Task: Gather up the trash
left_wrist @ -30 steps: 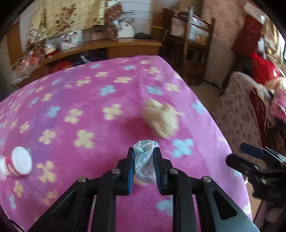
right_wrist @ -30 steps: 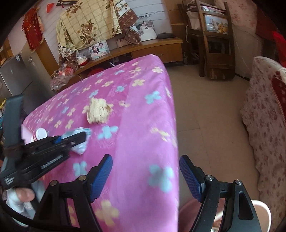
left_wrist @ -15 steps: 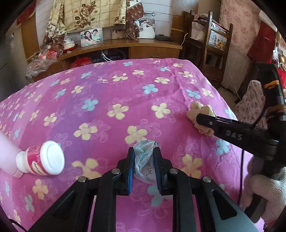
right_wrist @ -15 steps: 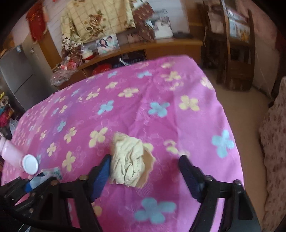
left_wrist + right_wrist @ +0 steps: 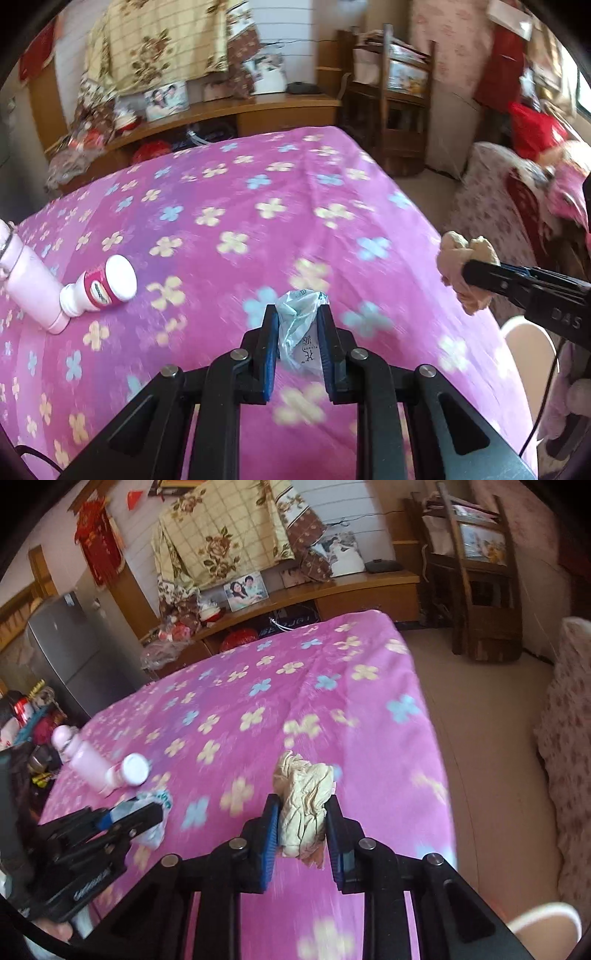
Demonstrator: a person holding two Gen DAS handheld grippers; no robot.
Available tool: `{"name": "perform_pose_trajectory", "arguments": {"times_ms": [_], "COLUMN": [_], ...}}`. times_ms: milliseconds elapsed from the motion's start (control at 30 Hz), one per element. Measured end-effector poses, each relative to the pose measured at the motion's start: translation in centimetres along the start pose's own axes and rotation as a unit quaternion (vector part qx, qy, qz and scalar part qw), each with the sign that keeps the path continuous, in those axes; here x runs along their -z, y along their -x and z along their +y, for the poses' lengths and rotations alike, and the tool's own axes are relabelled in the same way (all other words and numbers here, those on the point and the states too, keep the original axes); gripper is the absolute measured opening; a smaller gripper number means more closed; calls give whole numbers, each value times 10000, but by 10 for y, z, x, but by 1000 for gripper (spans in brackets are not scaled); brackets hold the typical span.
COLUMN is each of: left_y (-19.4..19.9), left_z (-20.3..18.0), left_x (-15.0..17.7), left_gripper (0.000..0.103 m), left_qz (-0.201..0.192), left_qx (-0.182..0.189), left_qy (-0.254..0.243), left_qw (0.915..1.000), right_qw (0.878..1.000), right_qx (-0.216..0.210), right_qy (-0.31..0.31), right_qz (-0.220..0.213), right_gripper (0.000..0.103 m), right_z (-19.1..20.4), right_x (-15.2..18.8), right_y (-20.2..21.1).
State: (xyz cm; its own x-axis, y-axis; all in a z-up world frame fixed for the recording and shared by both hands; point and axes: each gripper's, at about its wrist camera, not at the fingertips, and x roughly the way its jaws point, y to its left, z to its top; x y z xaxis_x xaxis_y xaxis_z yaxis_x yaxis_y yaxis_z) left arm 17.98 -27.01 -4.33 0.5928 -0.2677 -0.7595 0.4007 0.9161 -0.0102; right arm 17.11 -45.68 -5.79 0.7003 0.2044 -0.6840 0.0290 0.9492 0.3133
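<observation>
1. The left gripper (image 5: 297, 325) is clamped on a crumpled pale-blue plastic wrapper with printed marks (image 5: 300, 332); both blue-padded fingers (image 5: 271, 347) press its sides, and the wrapper pokes out past the tips toward 12 o'clock. In the right wrist view the same wrapper (image 5: 155, 819) shows at about 9 o'clock, pinched in the left gripper (image 5: 147, 812), above the cloth.

2. The right gripper (image 5: 301, 823) is closed on a crumpled wad of cream-coloured paper (image 5: 304, 805) — the wad fills the gap between the jaws and bulges above them toward 12 o'clock. From the left wrist view this wad (image 5: 452, 254) sits at roughly 3 o'clock, held at the tip of the right gripper (image 5: 476, 273), at the right edge of the cloth.

3. Both pieces of trash are held over the pink fleece tablecloth with yellow and blue flower prints (image 5: 258, 229), neither lying on it as far as the views show.

4. A small white-capped bottle with a red label (image 5: 107, 284) lies on its side on the cloth at about 9 o'clock from the left gripper, touching a pale pink cylindrical bottle (image 5: 29, 284) that also lies on the cloth.

5. A white rounded rim of a container (image 5: 546, 919) shows at 4 o'clock in the right wrist view, on the floor side of the table — what it is cannot be told.
</observation>
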Motion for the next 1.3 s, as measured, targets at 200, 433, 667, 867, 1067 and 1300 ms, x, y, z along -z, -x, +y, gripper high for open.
{"name": "perform_pose_trajectory", "arguments": {"times_ms": [200, 433, 667, 867, 1067, 1300], "left_y": [39, 64, 56, 36, 27, 42], "left_z": [-54, -126, -196, -227, -228, -213], "left_x": [32, 60, 76, 84, 87, 90], "left_gripper": [22, 22, 22, 41, 69, 69], "left_qz": [29, 169, 400, 633, 693, 424], "left_qx": [603, 1646, 2132, 2326, 2425, 1950], "left_qy": [-240, -502, -762, -792, -652, -763], "left_qw": [9979, 9849, 9732, 9673, 9655, 9769], "right_qw": [9994, 9935, 9814, 9727, 9673, 9691], "right_qx": [191, 804, 1389, 1470, 1375, 1443], "right_qy": [-272, -777, -1296, -1765, -2106, -1966], "right_qz": [-20, -215, -265, -321, -315, -375], "right_gripper": [26, 26, 26, 29, 78, 78], "right_z": [-26, -77, -132, -166, -183, -170], "right_x": [62, 132, 174, 191, 201, 199], "right_y": [78, 154, 188, 193, 192, 196]}}
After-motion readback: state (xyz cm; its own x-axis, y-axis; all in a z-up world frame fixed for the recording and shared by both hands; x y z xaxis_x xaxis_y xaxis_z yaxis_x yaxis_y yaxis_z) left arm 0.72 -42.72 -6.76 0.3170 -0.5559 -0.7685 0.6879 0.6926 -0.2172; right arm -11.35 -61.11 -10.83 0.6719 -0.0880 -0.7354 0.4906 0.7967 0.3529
